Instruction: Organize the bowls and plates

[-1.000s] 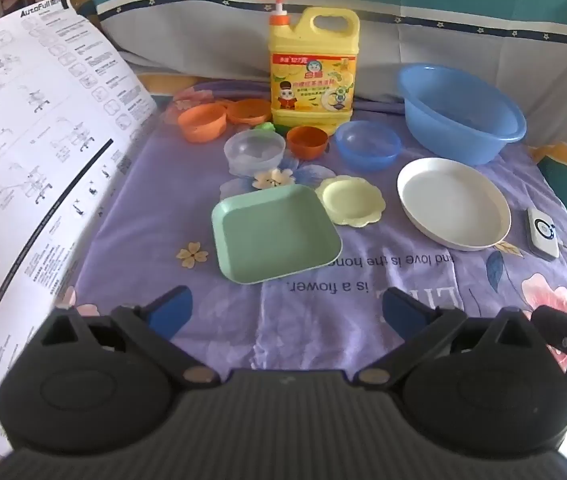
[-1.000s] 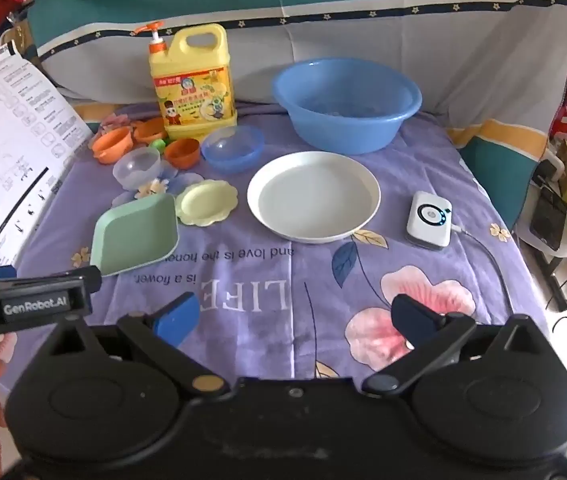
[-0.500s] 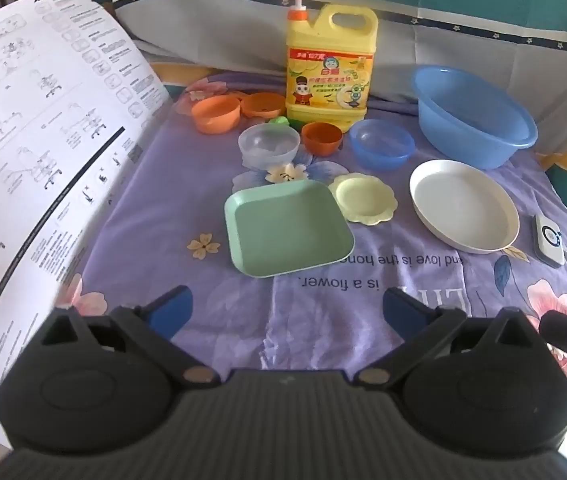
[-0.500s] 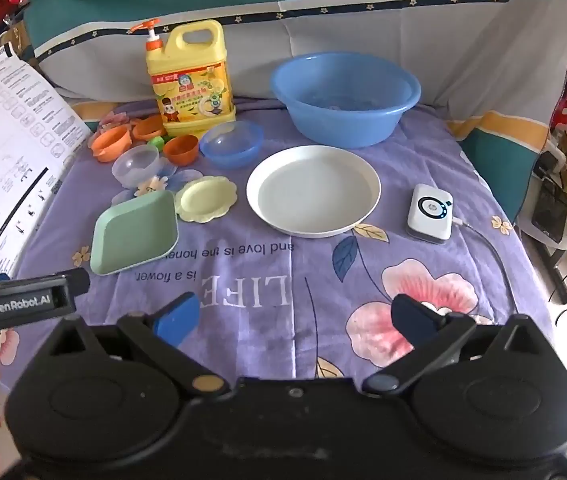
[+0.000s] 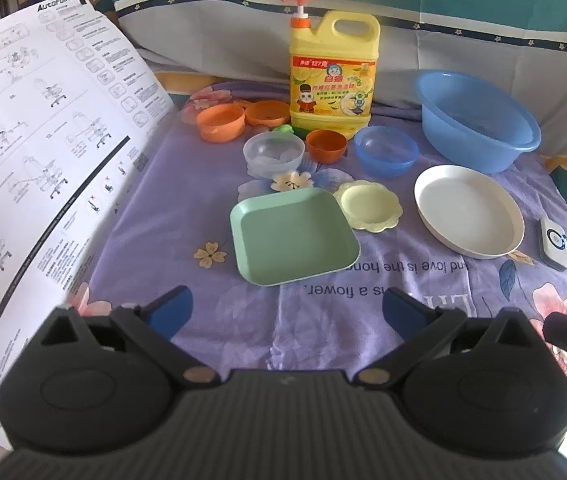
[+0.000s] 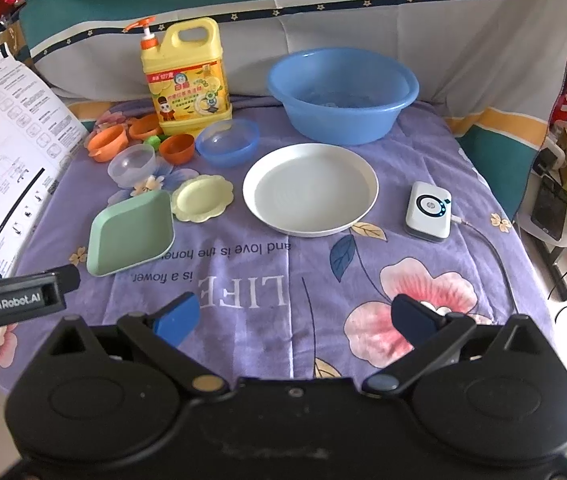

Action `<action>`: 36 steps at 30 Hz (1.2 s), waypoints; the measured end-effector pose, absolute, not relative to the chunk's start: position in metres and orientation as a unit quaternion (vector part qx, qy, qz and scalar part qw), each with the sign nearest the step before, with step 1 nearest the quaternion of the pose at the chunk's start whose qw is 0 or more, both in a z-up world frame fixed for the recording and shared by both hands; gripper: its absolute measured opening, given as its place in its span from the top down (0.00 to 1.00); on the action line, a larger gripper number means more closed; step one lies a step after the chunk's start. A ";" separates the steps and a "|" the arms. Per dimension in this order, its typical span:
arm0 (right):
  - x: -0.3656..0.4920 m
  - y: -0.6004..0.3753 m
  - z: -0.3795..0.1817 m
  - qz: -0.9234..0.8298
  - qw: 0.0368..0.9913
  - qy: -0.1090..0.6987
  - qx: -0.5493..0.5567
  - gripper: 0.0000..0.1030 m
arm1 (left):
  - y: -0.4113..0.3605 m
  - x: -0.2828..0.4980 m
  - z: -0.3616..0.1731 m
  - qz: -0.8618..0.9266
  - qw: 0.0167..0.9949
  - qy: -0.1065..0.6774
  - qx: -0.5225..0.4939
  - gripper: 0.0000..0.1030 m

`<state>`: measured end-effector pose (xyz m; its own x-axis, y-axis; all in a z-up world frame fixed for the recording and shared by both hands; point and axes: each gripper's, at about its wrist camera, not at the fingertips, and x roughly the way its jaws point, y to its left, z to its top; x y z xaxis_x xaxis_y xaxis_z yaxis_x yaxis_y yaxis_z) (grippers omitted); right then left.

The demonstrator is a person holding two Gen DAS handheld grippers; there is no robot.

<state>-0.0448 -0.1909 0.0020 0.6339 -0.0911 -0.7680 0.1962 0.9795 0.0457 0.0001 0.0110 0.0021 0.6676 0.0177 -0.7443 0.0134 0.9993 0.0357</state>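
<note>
Left wrist view: the left gripper (image 5: 285,308) hangs above the purple cloth (image 5: 163,208) with its jaws spread wide and nothing between them. The green square plate (image 5: 293,236) lies dead ahead at 12 o'clock, with the yellow scalloped dish (image 5: 369,206) touching its corner at 1 o'clock and the white round plate (image 5: 469,212) further out at 2. Behind them sit the clear bowl (image 5: 273,154), a small orange cup (image 5: 326,145), the blue bowl (image 5: 385,156) and two orange bowls (image 5: 221,122) near 11. A likely slip: lifting the green plate could drag the yellow dish along, since their rims meet. The instruction sheet (image 5: 35,160) crowds the 9 o'clock side and could snag a wide swing.

Right wrist view: the right gripper (image 6: 295,316) is likewise wide apart and empty, well short of the white round plate (image 6: 311,190) at 12 o'clock. The blue basin (image 6: 343,92) stands beyond it, and the detergent jug (image 6: 187,80) at 11. A white charging device (image 6: 429,210) and its cable (image 6: 495,248) lie at 1 o'clock, so a sweep there could catch the cord. The plate's low rim may slide from a shallow grip.
</note>
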 end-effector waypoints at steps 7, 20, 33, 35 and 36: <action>-0.046 -0.192 0.000 -0.084 0.901 0.421 0.066 0.00 | 0.009 -0.002 0.001 -0.002 0.913 0.406 0.022 0.00; -0.045 -0.191 -0.002 -0.086 0.899 0.425 0.063 0.00 | 0.009 -0.004 0.000 0.000 0.913 0.407 0.022 0.00; -0.043 -0.193 -0.007 -0.086 0.897 0.429 0.064 0.00 | 0.012 -0.003 -0.005 -0.004 0.913 0.408 0.022 0.00; -0.043 -0.193 -0.007 -0.086 0.896 0.430 0.065 0.00 | 0.011 -0.003 -0.006 -0.008 0.914 0.406 0.022 0.00; -0.043 -0.194 -0.008 -0.086 0.896 0.431 0.065 0.00 | 0.011 -0.003 -0.006 -0.011 0.914 0.405 0.022 0.00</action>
